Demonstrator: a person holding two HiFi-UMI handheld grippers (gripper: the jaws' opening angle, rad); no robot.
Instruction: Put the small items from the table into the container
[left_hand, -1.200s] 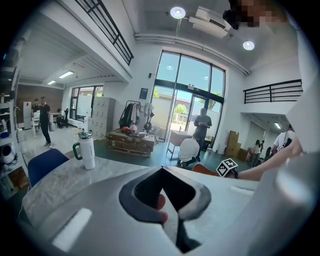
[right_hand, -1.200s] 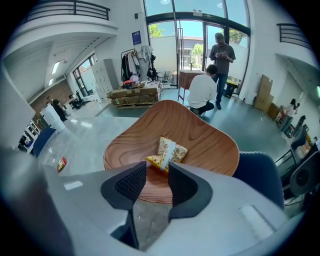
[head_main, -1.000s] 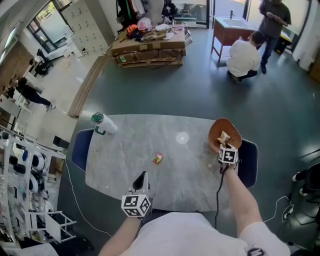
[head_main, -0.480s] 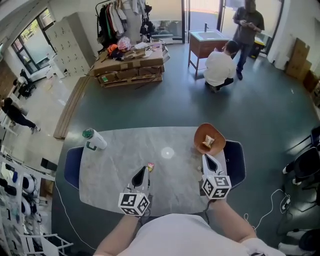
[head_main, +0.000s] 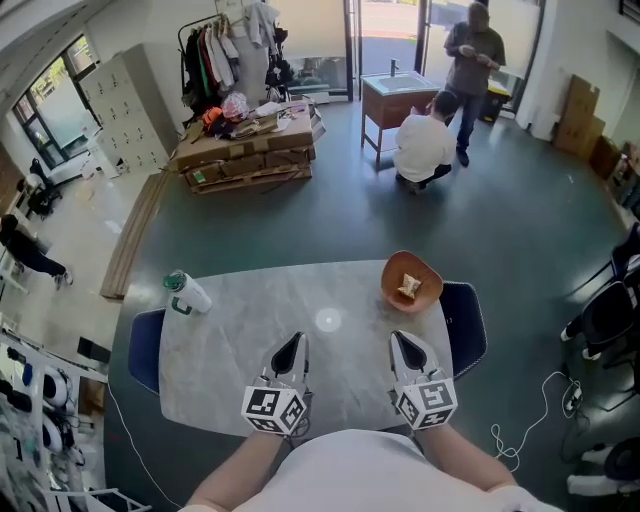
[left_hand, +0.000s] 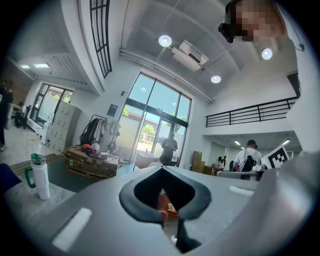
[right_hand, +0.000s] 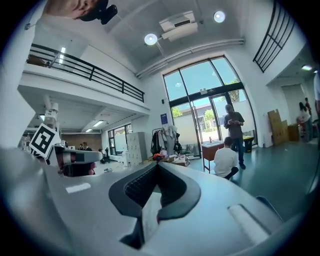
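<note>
An orange bowl (head_main: 411, 281) stands at the marble table's (head_main: 240, 310) far right, with a light wrapped item (head_main: 408, 287) in it. Both grippers hover level over the near edge, side by side. My left gripper (head_main: 291, 350) has its jaws together. In the left gripper view the bowl (left_hand: 169, 207) shows through the gap of that gripper (left_hand: 161, 169), with a small pinkish bit low in the gap. I cannot tell whether that bit is held. My right gripper (head_main: 405, 346) is shut, with nothing seen between its pads (right_hand: 157, 165). No loose small item shows on the tabletop.
A white bottle with a green lid (head_main: 187, 292) lies at the table's far left, and the left gripper view shows this bottle (left_hand: 40, 175) too. Blue chairs (head_main: 142, 345) flank the table. Beyond it are stacked cardboard (head_main: 245, 150), a wooden desk (head_main: 395, 95) and two people (head_main: 425, 145).
My right gripper has left the bowl, drawn back toward me and risen. The left gripper rose too. The small red and yellow item seen mid-table earlier is out of sight now.
</note>
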